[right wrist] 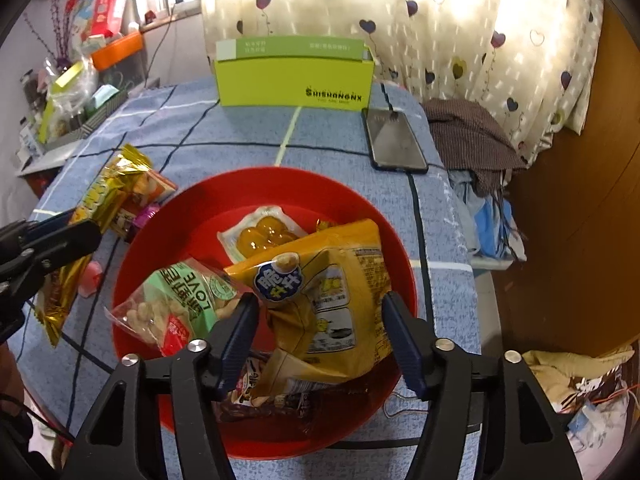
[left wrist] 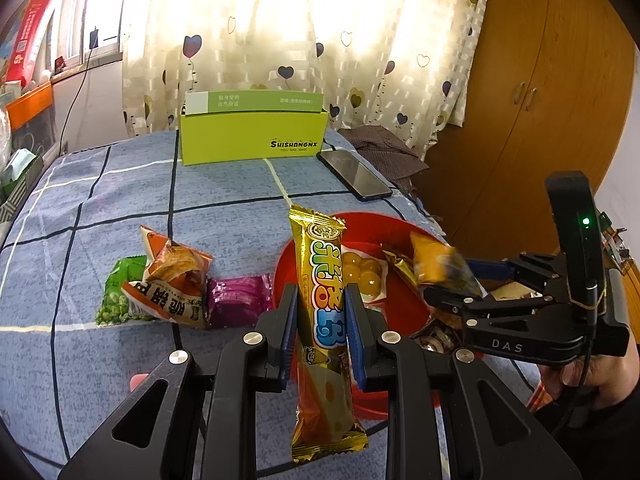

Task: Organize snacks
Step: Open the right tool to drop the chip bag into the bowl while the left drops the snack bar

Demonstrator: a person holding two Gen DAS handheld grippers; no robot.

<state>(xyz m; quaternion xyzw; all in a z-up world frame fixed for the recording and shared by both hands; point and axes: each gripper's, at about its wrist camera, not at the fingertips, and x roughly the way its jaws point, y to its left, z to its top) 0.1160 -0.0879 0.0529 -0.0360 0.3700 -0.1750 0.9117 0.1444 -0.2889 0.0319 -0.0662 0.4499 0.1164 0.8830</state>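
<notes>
Clamping a gold snack bar [left wrist: 323, 312] upright, the left hand-held gripper [left wrist: 320, 316] hovers at the red bowl's [right wrist: 280, 188] nine o'clock rim. Released, the right hand-held gripper [right wrist: 320, 332] straddles a yellow snack bag [right wrist: 340, 280] inside the bowl. Blue checked cloth [left wrist: 100, 208] covers the table; a heart-print curtain [left wrist: 320, 20] hangs at twelve o'clock.

Gold wrapper bar [left wrist: 324, 320] with blue-green lettering, between the left gripper's [left wrist: 320, 320] blue-padded black fingers [left wrist: 288, 328]. Red bowl [right wrist: 224, 196] beyond the right gripper's [right wrist: 320, 332] fingers; yellow-orange packet [right wrist: 340, 292] with blue-white badge between them. Left of those fingers: green-white-red packet [right wrist: 188, 300]. Past them: clear pouch of yellow balls [right wrist: 260, 236]. Blue cloth [left wrist: 120, 200], dark and white grid lines. Lime-green box [left wrist: 252, 136], black lettering. Cream curtain [left wrist: 320, 32], dark hearts.
</notes>
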